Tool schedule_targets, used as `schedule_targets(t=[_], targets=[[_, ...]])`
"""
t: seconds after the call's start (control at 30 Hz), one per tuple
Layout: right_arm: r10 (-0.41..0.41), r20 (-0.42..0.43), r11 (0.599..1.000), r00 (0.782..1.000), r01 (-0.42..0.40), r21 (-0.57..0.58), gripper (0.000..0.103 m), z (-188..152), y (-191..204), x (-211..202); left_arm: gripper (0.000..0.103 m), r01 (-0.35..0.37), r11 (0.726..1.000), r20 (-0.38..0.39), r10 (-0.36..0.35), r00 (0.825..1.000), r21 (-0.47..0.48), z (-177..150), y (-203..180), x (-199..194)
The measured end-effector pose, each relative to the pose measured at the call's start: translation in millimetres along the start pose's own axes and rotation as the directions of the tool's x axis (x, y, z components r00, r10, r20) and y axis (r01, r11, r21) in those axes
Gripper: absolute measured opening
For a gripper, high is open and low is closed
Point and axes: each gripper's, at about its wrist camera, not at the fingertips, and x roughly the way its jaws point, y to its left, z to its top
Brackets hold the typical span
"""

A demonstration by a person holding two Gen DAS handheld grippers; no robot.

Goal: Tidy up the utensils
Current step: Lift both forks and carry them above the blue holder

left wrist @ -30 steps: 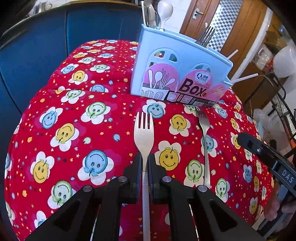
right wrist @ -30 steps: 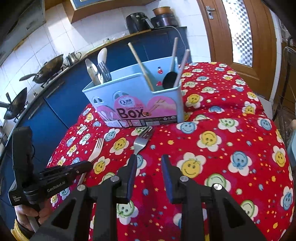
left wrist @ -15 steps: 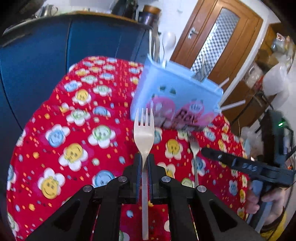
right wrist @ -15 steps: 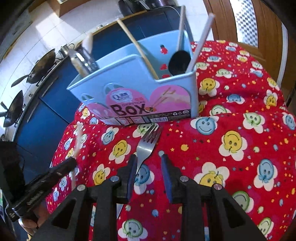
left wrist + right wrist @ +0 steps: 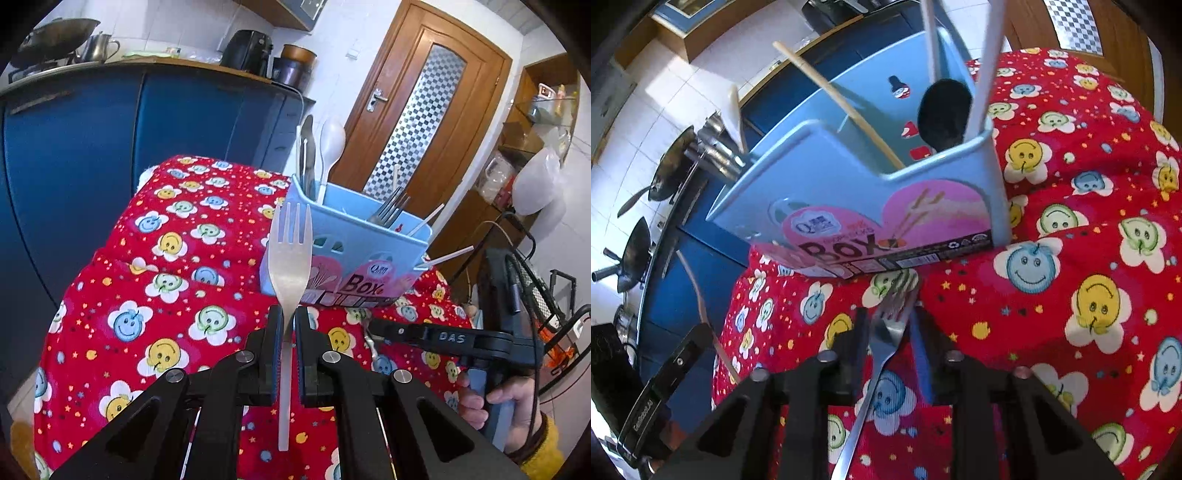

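My left gripper (image 5: 289, 325) is shut on a steel fork (image 5: 290, 254) and holds it tines up above the red smiley cloth (image 5: 166, 280), in front of the light blue utensil box (image 5: 351, 254). The box holds tongs, a white spoon, a fork and chopsticks. My right gripper (image 5: 886, 325) is open, low over the cloth, with its fingers on either side of a second fork (image 5: 890, 325) that lies on the cloth with its tines by the box (image 5: 871, 195). In the left wrist view the right gripper (image 5: 384, 328) sits just right of the held fork.
Blue kitchen cabinets (image 5: 92, 147) with pans and a kettle on top stand behind the table. A wooden door (image 5: 424, 110) is at the back right. A wire rack (image 5: 554, 306) and shelves stand at the far right. The cloth drops off at the table's edges.
My left gripper has lifted the fork off the cloth and raised it toward the box. My right gripper has moved forward and down, so its fingers now straddle the second fork.
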Motion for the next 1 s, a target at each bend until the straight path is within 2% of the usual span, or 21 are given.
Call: schedule_targets(t=[0.17,0.3,0.53,0.73,1.0], targets=[[0.070,0.024,0.996,0.997,-0.071,0.050,0.009,-3.5,-11.7,-3.7,0.006,0.015,1.000,0.037,-0.016,0.999,0.018,-0.2,-6.8,-7.7],[0.111,0.075,0.992,0.991,-0.115,0.048,0.006,-12.5,-10.2,-15.9,0.006,0.029,0.999,0.070,-0.032,0.997,0.039,-0.1,-13.3,-15.2],[0.176,0.234,0.984,0.956,-0.169,-0.049,0.003,-32.1,8.8,-64.0,0.006,0.037,0.997,0.118,-0.045,0.992,0.066,-0.1,-25.2,-28.7],[0.180,0.341,0.982,0.923,-0.145,-0.125,0.003,-46.7,23.3,-99.5,0.006,0.043,0.996,0.154,-0.055,0.987,0.079,2.5,-32.9,-39.0],[0.160,0.452,0.983,0.877,-0.099,-0.156,0.003,-49.0,26.3,-130.2,0.006,0.028,0.994,0.204,-0.049,0.978,0.103,11.5,-44.1,-49.7]])
